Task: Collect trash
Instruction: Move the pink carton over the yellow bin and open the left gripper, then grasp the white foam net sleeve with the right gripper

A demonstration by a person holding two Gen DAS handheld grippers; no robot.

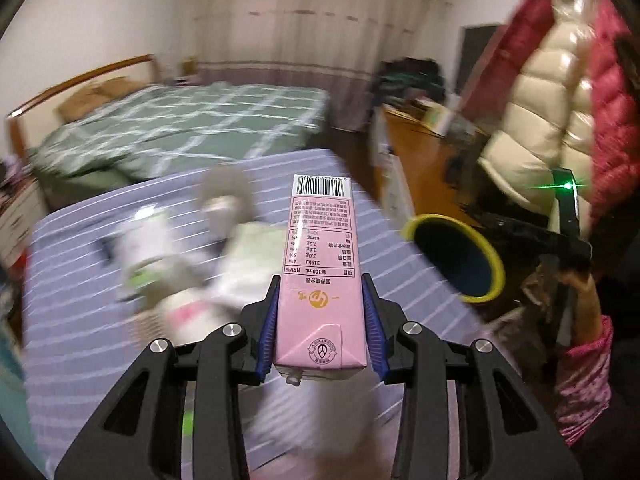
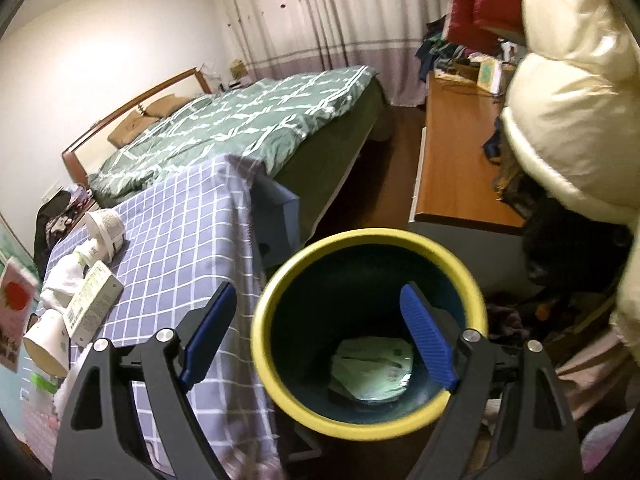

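Left gripper [image 1: 322, 322] clamps pink carton [image 1: 320, 276] above checked table [image 1: 80, 320]. Right gripper [image 2: 320, 340], jaws spread, one finger inside bin [image 2: 280, 392] rim, apparently holding it. Carry carton level over bin mouth, centre it, then release; keep bin steady.

A barcode is printed at the far end of the pink milk carton [image 1: 320, 276], w/ a nutrition table below it, seen upside down: "100mL", "NRV%", "319kJ", "3.0g", "3.8g", "7.5g", "65mg" can be read. A round certification mark is stamped near the spout end. Other print is blurred, unreadable.
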